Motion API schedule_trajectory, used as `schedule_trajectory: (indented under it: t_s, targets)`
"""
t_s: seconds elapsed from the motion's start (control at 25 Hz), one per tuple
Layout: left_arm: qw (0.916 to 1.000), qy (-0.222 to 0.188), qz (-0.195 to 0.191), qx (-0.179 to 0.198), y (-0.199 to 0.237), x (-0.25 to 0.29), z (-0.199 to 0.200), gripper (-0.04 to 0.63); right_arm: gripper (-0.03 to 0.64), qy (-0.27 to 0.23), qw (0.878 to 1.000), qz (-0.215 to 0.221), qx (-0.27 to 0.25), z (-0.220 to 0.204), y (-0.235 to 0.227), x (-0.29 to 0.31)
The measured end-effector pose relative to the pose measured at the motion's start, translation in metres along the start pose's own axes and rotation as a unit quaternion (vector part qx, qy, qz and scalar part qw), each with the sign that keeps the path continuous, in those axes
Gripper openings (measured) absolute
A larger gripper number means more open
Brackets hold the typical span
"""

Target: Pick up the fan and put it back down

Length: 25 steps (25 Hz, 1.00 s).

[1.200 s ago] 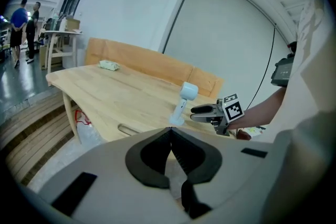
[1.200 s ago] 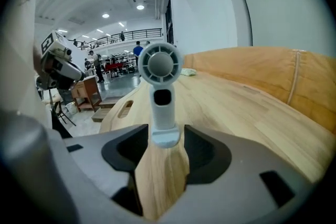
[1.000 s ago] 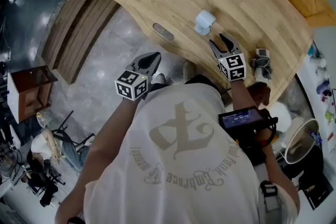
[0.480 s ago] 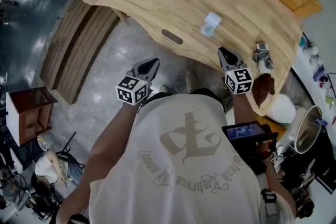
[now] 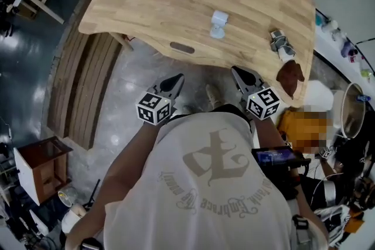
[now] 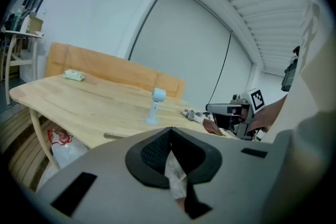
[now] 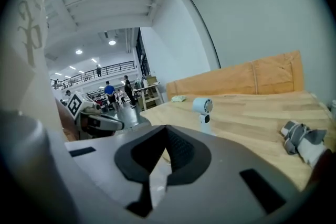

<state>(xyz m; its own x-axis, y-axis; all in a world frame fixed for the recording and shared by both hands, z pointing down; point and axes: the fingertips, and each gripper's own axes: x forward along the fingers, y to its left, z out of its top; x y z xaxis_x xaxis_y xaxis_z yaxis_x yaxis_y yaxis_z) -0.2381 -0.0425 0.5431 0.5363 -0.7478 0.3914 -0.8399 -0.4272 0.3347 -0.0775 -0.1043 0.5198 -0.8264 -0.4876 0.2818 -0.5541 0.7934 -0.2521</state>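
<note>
Head view: the fan stands upright on the desk, in from the near edge, with its long axis vertical and its round head on top. Both grippers hang off the desk on the person's side, over the floor, with their tips toward the desk. The right gripper is somewhat nearer the fan than the left gripper. The fan lies ahead of the right one and slightly to its left, well apart from both.

Left gripper view: its fingers are pressed together with nothing between them. The fan shows beyond the tips, just left of their line, far off on the desk top.

Right gripper view: its fingers are likewise pressed together and empty. The fan stands ahead and a little right of the tips, with its stem upright and a grey bundle lying farther right.

A new pick would likely call for spreading the fingers and reaching forward to meet the stem from the side.
</note>
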Motion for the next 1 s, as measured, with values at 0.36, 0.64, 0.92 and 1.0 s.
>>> schedule_trajectory:
  t_s: [0.36,0.64,0.92,1.0]
  targets:
    - [0.9975,0.022,-0.063,0.025,-0.022,0.001,-0.016,0.011,0.012,-0.010,0.999,-0.026,0.025,-0.029,0.038,-0.032]
    - [0.9959,0.030,-0.078,0.035,-0.024,-0.006,-0.027,0.011,0.012,-0.013,0.998,-0.048,0.037,-0.041,0.044,-0.037]
    - [0.9954,0.031,-0.081,0.039,-0.025,-0.018,-0.027,0.011,0.012,-0.017,0.998,-0.051,0.033,-0.037,0.053,-0.038]
    - [0.9955,0.030,-0.080,0.040,-0.022,-0.020,-0.026,0.011,0.012,-0.018,0.998,-0.049,0.032,-0.036,0.056,-0.036]
